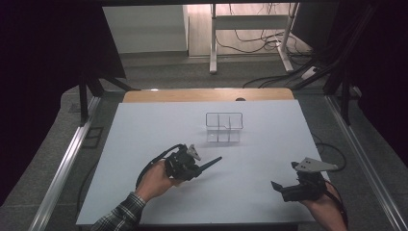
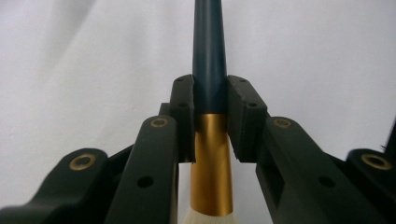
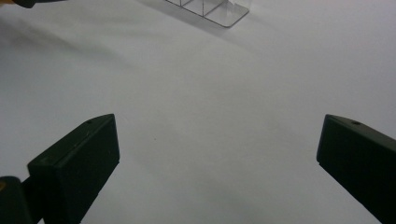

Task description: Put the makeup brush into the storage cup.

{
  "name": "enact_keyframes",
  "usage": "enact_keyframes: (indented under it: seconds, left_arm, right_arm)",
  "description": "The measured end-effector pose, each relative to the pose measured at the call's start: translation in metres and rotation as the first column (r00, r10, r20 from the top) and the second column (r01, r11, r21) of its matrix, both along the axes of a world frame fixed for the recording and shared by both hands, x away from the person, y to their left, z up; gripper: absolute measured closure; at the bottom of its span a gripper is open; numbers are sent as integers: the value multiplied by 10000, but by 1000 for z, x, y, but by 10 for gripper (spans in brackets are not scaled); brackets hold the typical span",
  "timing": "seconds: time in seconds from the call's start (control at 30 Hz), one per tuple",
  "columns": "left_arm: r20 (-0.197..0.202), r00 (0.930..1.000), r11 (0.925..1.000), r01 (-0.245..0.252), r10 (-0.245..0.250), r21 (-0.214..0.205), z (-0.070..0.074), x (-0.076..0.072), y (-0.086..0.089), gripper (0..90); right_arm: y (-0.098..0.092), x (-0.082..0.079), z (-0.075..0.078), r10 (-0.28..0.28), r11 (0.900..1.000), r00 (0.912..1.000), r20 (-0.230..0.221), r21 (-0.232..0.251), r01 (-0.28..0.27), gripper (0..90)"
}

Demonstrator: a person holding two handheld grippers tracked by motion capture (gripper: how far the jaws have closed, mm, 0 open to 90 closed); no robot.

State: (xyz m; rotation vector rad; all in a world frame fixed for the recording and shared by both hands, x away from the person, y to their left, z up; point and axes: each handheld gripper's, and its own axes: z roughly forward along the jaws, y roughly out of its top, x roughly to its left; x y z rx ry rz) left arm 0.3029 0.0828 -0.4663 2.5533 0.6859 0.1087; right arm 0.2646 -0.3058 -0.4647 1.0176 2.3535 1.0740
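- Two pads of the left gripper (image 2: 210,116) pinch a makeup brush (image 2: 209,56) right where its gold ferrule meets the dark blue handle; pale bristles show at the bottom edge of the left gripper view, behind the grip.
- Seen from the high view, the left gripper (image 1: 201,168) holds the brush (image 1: 211,163) above the white table (image 1: 144,130), handle end pointing toward the organizer.
- Handling, as I judge it: light and stiff along the handle and ferrule, both smooth and round, so it could roll or slip in a loose pinch; the bristles are soft and best left untouched. The ferrule-handle joint is a sound place to hold.
- Right gripper (image 3: 217,154) has its jaws spread wide with nothing between them; in the high view it (image 1: 284,185) rests low near the table's front right.
- Clear acrylic organizer (image 1: 224,127) stands beyond the brush, split into several compartments, all apparently empty.
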Motion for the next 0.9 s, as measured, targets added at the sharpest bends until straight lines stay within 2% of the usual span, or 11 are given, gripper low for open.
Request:
enact_keyframes:
  seconds: [0.33, 0.5, 0.73, 0.83, 0.9]
  left_arm:
    - [-26, 9999, 9997, 96, -97, -238, 6, -12, 10, 743]
    - [-20, 9999, 9988, 164, -165, -459, 11, -22, 16, 743]
    - [-103, 9997, 9959, 205, -215, -879, 8, -33, 20, 743]
    - [73, 9994, 9943, 350, -344, -1006, 6, -36, 19, 743]
    - [52, 9990, 9934, 456, -453, -1049, 5, -37, 17, 743]
  right_arm:
    - [5, -1, 0, 138, 9999, 9999, -50, -23, -138, 0]
    - [8, -2, 1, 266, 9996, 9996, -61, -115, -266, 0]
    - [14, -4, 2, 449, 9988, 9989, -122, -188, -452, 0]
    - [19, -5, 3, 409, 9991, 9991, -114, -144, -411, 0]
    - [22, -5, 4, 420, 9989, 9991, -113, -181, -422, 0]
